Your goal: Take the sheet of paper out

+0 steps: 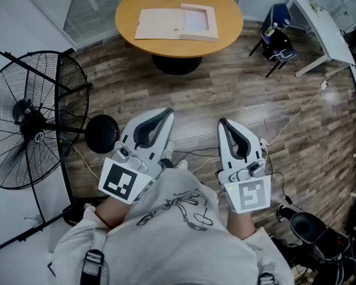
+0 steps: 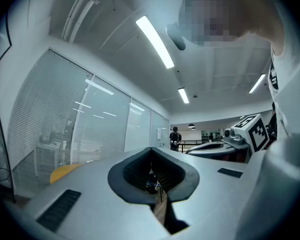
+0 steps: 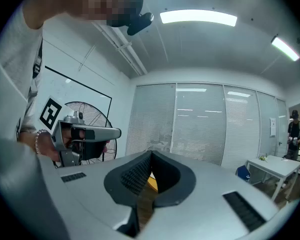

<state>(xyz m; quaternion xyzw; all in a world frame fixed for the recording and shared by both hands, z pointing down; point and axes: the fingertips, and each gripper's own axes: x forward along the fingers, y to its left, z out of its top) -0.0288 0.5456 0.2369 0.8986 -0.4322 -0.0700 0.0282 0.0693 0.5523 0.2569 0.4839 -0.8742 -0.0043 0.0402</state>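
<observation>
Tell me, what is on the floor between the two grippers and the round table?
Only bare wooden floor, seen in the head view. The left gripper and right gripper are both far from the round table.

Fan (image 1: 32, 120) cut off at left edge; round table (image 1: 225, 22) clipped at top; box (image 1: 177, 24) contents too small to tell.

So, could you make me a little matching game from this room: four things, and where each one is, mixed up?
Things:
1 black fan
2 open flat box
3 white desk
4 left gripper

Places:
A on the round wooden table
B top right of the head view
C low down, beside the right gripper
D standing on the floor at the left

Pairs: 1-D, 2-A, 3-B, 4-C.
</observation>
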